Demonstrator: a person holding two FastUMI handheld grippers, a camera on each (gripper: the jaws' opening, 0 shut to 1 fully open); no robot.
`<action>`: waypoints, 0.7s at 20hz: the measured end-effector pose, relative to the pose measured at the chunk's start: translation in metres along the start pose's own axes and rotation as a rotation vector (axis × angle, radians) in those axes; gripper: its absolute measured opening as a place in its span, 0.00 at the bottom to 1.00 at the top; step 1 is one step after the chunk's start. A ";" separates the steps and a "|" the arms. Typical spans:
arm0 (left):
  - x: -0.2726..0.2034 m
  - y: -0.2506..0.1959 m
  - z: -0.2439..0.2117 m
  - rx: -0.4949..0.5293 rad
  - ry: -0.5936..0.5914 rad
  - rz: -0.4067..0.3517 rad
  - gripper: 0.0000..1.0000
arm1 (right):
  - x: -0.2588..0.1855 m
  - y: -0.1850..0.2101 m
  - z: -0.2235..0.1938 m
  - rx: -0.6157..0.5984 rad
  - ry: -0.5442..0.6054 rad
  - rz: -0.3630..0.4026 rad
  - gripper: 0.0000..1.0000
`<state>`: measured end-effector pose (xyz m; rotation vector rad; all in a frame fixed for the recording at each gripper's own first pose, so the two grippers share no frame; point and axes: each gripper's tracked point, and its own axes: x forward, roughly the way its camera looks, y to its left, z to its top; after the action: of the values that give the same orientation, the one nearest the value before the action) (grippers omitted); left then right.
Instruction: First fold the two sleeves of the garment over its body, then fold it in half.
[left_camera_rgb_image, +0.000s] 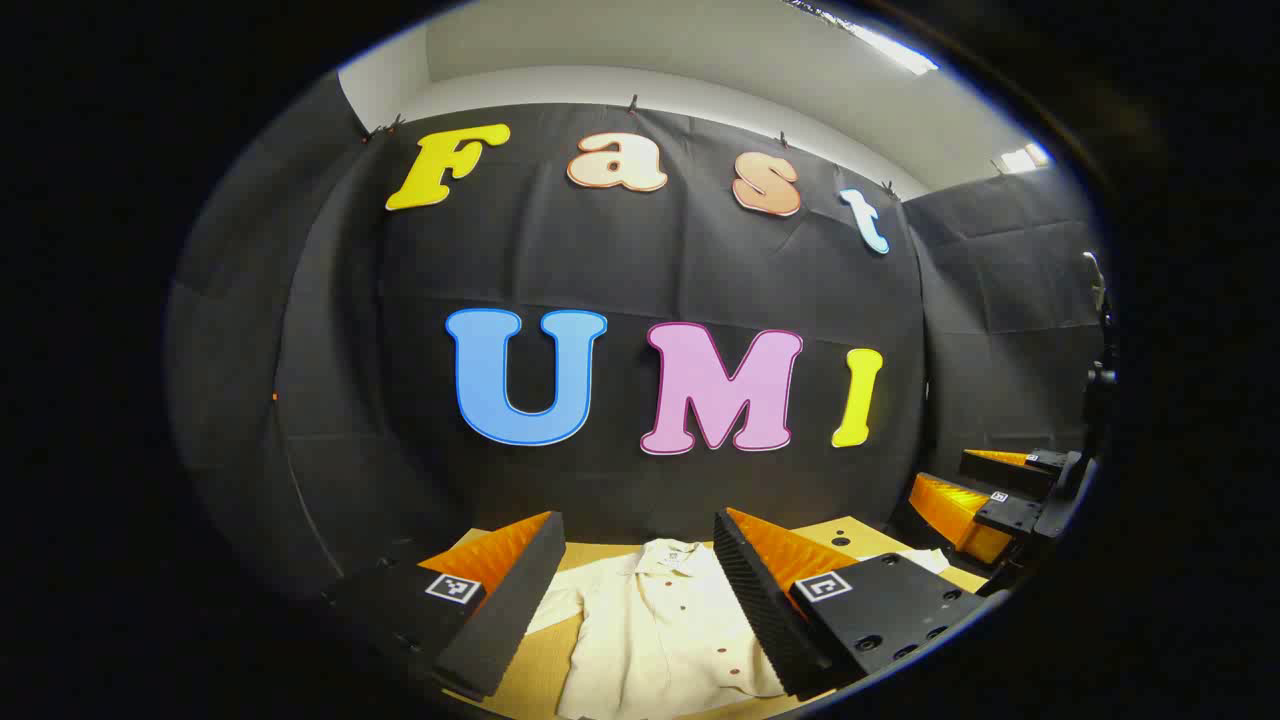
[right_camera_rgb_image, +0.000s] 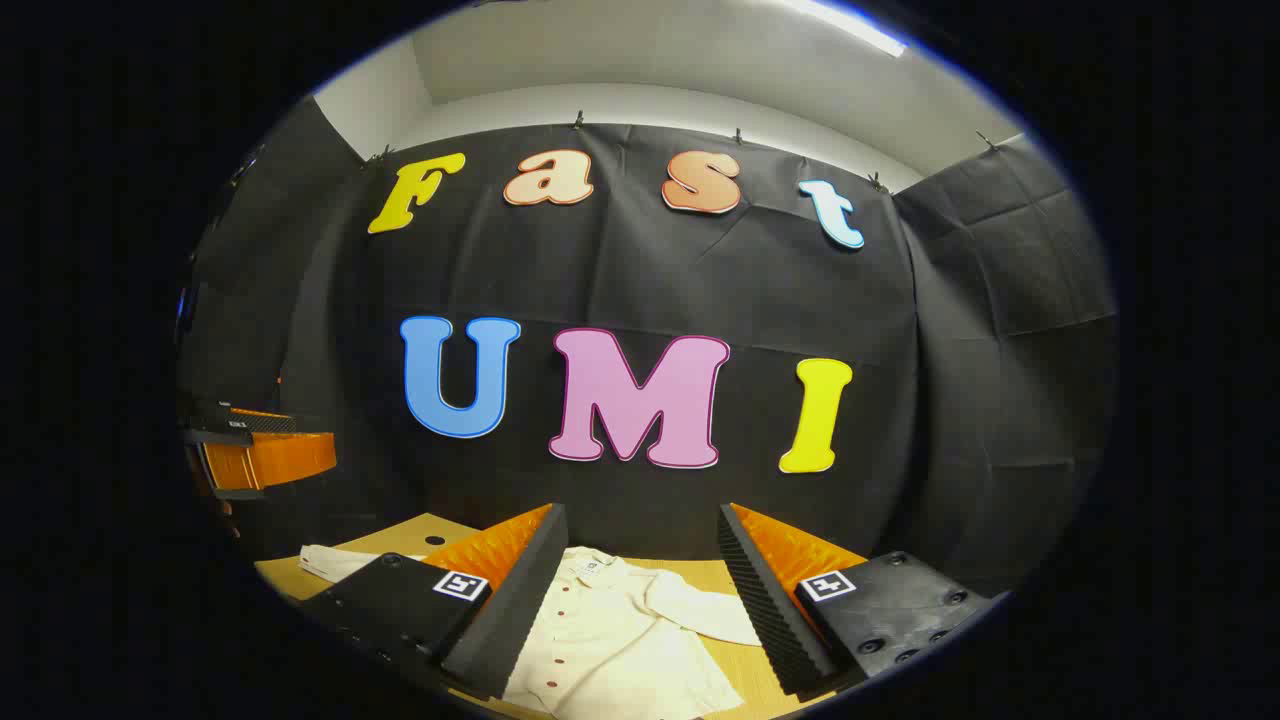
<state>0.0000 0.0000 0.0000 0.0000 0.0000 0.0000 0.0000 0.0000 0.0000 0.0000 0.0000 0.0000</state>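
A cream shirt (left_camera_rgb_image: 665, 625) with a row of small dark reddish buttons is seen on a light tan wooden table (left_camera_rgb_image: 545, 665). Small black-and-white square markers are carried on the black bodies of the left gripper (left_camera_rgb_image: 640, 590) and the right gripper (right_camera_rgb_image: 640, 590). Ribbed orange panels are shown behind their fingers

The left tongs (left_camera_rgb_image: 640, 590) hide both edges of the shirt (left_camera_rgb_image: 660, 630), and its hem runs off the view's bottom; one sleeve (right_camera_rgb_image: 335, 562) lies partly behind the right tongs (right_camera_rgb_image: 640, 590).
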 end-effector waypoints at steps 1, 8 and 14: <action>0.001 -0.001 -0.001 0.000 0.001 0.002 0.98 | 0.001 -0.001 0.000 -0.002 -0.001 0.000 0.96; 0.005 -0.004 0.001 0.011 -0.002 0.000 0.98 | 0.005 -0.004 -0.001 0.002 -0.002 0.001 0.96; 0.005 -0.008 0.000 0.018 -0.005 -0.007 0.98 | 0.002 -0.006 -0.001 0.002 -0.001 -0.003 0.96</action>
<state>0.0048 -0.0082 0.0004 0.0175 -0.0046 -0.0065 0.0024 -0.0060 -0.0005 0.0024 -0.0013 -0.0025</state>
